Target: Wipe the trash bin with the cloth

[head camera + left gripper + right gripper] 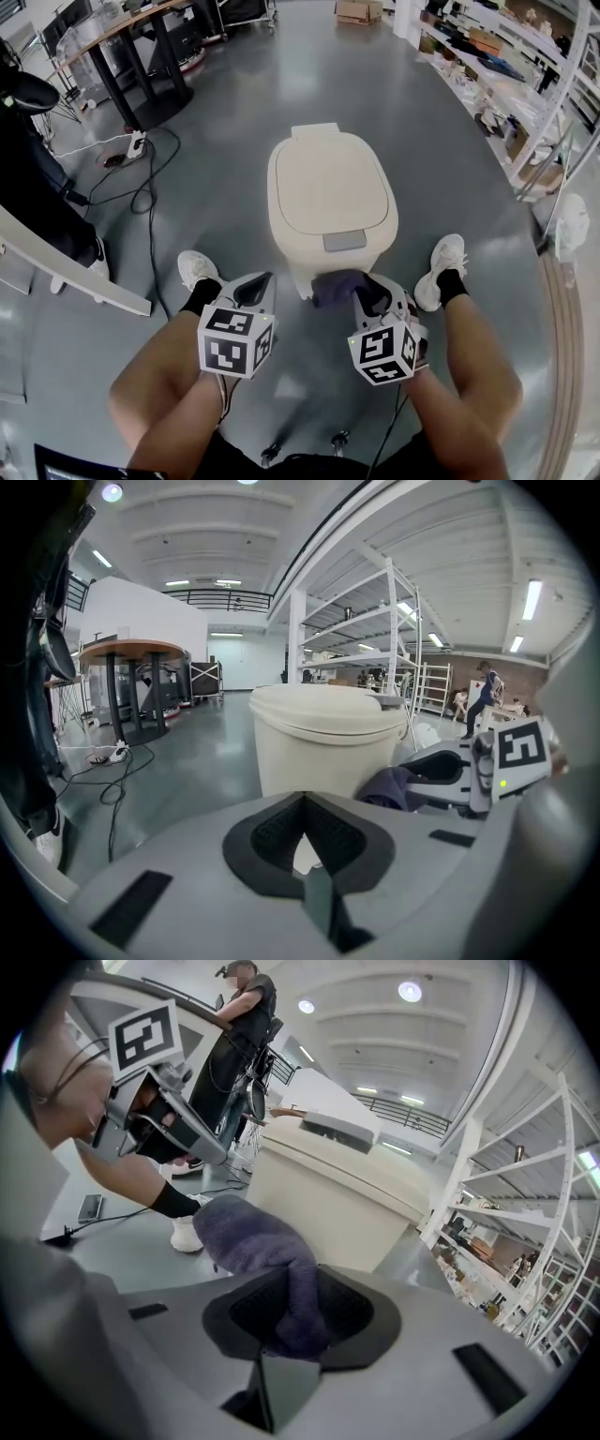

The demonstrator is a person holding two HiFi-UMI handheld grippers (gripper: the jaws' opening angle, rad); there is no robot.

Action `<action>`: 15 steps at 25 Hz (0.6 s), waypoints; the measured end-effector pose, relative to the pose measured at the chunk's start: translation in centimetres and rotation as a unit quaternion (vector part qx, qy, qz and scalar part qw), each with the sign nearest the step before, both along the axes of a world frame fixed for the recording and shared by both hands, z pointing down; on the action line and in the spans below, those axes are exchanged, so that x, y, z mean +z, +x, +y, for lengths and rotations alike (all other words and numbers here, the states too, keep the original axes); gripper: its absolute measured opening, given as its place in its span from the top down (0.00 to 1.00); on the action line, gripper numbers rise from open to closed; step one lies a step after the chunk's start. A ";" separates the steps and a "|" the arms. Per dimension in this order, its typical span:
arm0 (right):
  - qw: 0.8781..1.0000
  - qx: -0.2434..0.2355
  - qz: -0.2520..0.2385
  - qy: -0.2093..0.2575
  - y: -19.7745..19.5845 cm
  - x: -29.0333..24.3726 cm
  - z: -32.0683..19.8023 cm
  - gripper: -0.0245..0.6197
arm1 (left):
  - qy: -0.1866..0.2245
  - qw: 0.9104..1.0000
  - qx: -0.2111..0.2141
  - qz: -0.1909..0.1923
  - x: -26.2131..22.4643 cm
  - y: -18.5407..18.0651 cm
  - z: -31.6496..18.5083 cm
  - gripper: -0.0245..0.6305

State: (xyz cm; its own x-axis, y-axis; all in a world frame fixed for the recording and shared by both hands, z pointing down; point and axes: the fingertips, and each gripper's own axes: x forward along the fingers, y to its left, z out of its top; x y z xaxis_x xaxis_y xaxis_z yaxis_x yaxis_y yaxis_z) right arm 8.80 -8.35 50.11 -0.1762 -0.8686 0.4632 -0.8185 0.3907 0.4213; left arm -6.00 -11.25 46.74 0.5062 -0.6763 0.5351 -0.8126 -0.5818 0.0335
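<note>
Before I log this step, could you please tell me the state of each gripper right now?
Left gripper: closed, holding nothing.
Right gripper: closed on the purple cloth.

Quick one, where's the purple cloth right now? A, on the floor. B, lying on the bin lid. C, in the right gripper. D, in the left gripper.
C: the right gripper has its jaws clamped on the purple cloth close to the trash bin; the left gripper is shut on nothing.
</note>
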 end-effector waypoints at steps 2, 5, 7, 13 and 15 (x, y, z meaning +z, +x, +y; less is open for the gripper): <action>1.000 0.003 0.001 -0.001 0.4 0.1 -0.1 0.81 | 0.000 1.000 0.001 0.000 0.0 0.1 0.0 0.97; 1.000 0.007 0.006 -0.001 0.9 0.1 0.0 0.81 | -0.002 1.000 0.002 -0.001 0.1 0.2 0.1 0.97; 1.000 0.012 0.007 -0.003 1.4 0.2 0.0 0.81 | -0.002 1.000 0.003 -0.002 0.1 0.2 0.1 0.97; 0.999 0.034 0.000 -0.012 2.7 0.6 -0.1 0.81 | -0.004 1.000 0.005 -0.002 0.3 0.5 0.0 0.97; 0.999 0.043 -0.005 -0.016 3.3 0.8 -0.2 0.81 | -0.004 1.000 0.006 -0.001 0.2 0.5 0.1 0.97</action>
